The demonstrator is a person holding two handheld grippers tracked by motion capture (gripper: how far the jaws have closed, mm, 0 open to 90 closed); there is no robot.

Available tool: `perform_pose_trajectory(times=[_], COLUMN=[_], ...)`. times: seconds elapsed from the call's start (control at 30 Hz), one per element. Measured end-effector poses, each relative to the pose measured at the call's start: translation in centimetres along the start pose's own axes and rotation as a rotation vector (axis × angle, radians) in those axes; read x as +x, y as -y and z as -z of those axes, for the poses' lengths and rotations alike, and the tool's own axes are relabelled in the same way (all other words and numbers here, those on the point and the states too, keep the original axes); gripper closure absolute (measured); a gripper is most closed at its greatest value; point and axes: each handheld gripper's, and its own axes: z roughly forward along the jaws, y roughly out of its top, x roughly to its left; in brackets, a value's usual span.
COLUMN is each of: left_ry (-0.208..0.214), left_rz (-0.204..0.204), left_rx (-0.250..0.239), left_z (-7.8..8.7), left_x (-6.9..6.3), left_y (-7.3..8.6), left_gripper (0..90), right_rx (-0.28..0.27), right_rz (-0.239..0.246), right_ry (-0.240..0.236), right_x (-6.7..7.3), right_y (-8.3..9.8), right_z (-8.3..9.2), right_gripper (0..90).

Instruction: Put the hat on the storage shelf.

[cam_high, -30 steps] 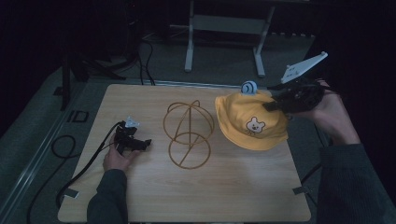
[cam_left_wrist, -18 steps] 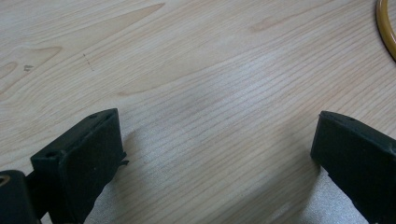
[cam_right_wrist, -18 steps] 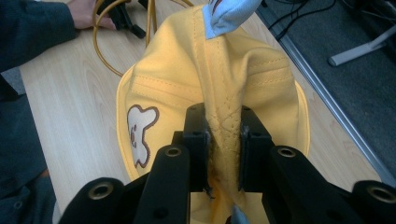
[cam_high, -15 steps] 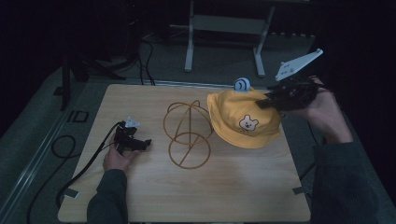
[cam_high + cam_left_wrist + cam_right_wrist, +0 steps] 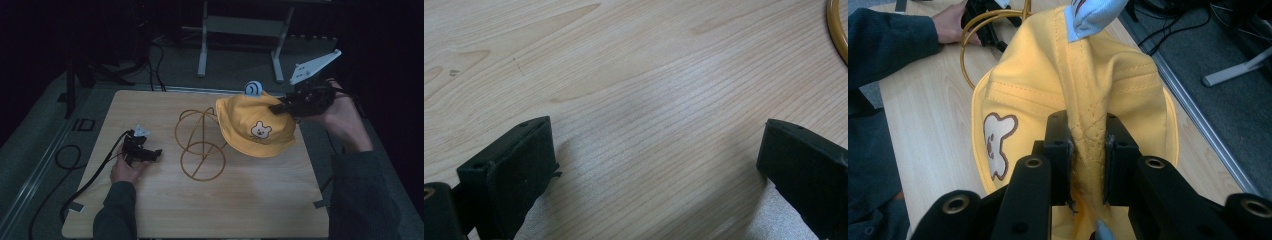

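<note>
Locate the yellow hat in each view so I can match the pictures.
High view: yellow hat right of centre, held up by the right gripper.
Left gripper view: not in it.
Right gripper view: centre, a fold pinched between the jaws.
Shared landmark: the gold wire stand, its ring at top right and top left.

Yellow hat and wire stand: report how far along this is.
Done: the right gripper has pinched a fold of the yellow hat and holds it beside the wire stand. In hand: carrying it there. Left: the stand's top is bare, so the hat probably still goes on. The left gripper rests open on the table.
</note>
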Motion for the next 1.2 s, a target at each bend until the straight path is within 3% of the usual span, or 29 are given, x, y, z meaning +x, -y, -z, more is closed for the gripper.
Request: perform_pose_trajectory(times=[1.2], left_ry=[-0.001], left_rz=[-0.001], left_rx=[-0.001], left_z=[0.0], left_x=[0.0], left_y=[0.0], left_gripper=[2.1], right_rx=[-0.02], right_rz=[0.05], right_ry=[-0.026], right_x=[0.5], right_y=[-3.4], right_z=[-1.3], right_gripper=[77.4])
